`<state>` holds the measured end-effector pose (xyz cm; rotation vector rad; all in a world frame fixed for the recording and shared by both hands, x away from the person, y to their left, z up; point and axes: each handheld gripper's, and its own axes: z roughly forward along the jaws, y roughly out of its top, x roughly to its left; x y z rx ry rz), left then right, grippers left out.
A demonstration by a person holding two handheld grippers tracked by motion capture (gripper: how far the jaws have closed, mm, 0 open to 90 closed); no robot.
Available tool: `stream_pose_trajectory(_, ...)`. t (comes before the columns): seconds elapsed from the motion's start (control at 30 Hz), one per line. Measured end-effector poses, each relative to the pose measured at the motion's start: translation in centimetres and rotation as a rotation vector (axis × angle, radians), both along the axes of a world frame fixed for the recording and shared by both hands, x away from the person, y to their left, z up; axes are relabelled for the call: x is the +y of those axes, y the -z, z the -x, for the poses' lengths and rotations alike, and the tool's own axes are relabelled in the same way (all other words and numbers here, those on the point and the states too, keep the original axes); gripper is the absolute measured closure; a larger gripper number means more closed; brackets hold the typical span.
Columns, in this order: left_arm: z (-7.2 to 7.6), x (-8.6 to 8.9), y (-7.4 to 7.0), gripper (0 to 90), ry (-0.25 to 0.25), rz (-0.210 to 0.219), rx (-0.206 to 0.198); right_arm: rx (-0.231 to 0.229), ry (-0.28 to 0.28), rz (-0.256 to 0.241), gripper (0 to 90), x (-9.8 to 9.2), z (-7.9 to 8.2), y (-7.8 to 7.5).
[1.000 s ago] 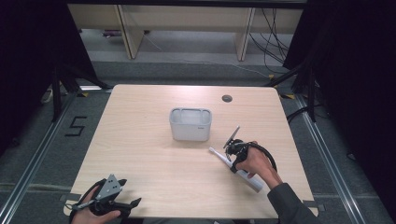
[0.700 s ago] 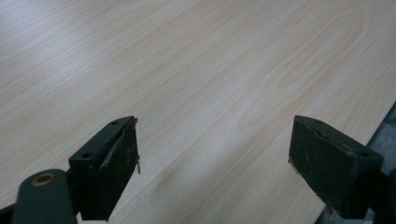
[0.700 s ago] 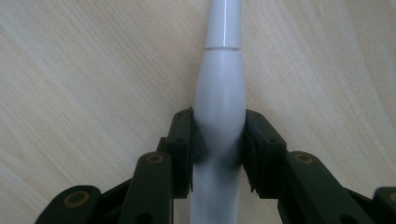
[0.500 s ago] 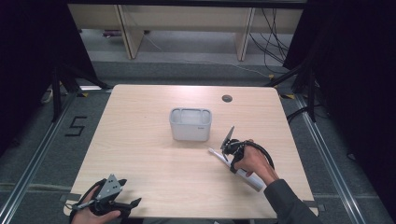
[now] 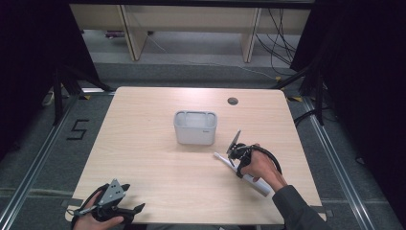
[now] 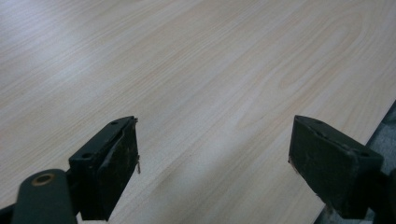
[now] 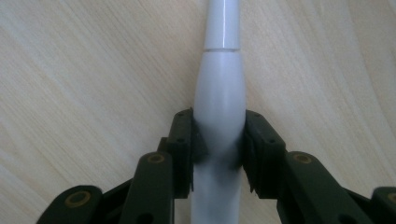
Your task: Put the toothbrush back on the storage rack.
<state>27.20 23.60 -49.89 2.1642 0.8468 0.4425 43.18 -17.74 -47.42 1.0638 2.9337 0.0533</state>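
Item: white handle-shaped tool (image 7: 219, 107), apparently an electric toothbrush body or similar; identity not certain. Smooth glossy plastic, round in section, swelling at the middle and narrowing to a thinner neck past a seam line. It lies flat on the wooden table (image 5: 143, 143), at about 4 o'clock from the table's centre, its slim end pointing toward 10 o'clock.

Neighbour: grey open-topped bin (image 5: 195, 127), upright near the table's centre, near the tool's slim end at roughly 11 o'clock from it, not touching it.

Right gripper (image 7: 218, 140): jaws closed against both sides of the tool's thick midsection, pads pressed to the plastic. In the high view the right gripper (image 5: 237, 154) sits over the tool (image 5: 253, 183), whose far end runs under the person's hand.

Left gripper (image 6: 215, 158): jaws spread wide, nothing between them, bare tabletop beneath. In the high view it rests at the table's near left corner (image 5: 112, 206), about 7 o'clock, well apart from the rest.

Handling notes, as judgement: rigid, probably light to moderate in weight, not fragile. The glossy curved surface is likely slippery and may roll or slide between flat pads. The widest part, where it is now held, looks the soundest hold; the tapering neck would let it slip.
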Motion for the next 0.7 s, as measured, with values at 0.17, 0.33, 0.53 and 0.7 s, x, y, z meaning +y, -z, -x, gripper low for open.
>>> stream_pose_trajectory(0.17,0.0,0.0,0.0,15.4,-0.001,-0.001,-0.006,-0.035,-0.024,-0.004,67.0,-1.0,0.2,-0.6)
stream_pose_trajectory(0.33,-0.1,0.0,0.0,15.5,0.002,-0.002,-0.003,-0.083,-0.002,-0.063,67.0,-1.8,1.1,-1.4)
stream_pose_trajectory(0.53,0.0,0.0,0.0,15.4,-0.001,0.000,-0.005,-0.150,0.012,-0.163,67.2,-2.9,2.1,-2.9)
stream_pose_trajectory(0.7,-0.1,0.0,0.0,15.4,-0.002,0.001,-0.006,-0.225,0.054,-0.281,67.2,-4.9,3.5,-4.1)
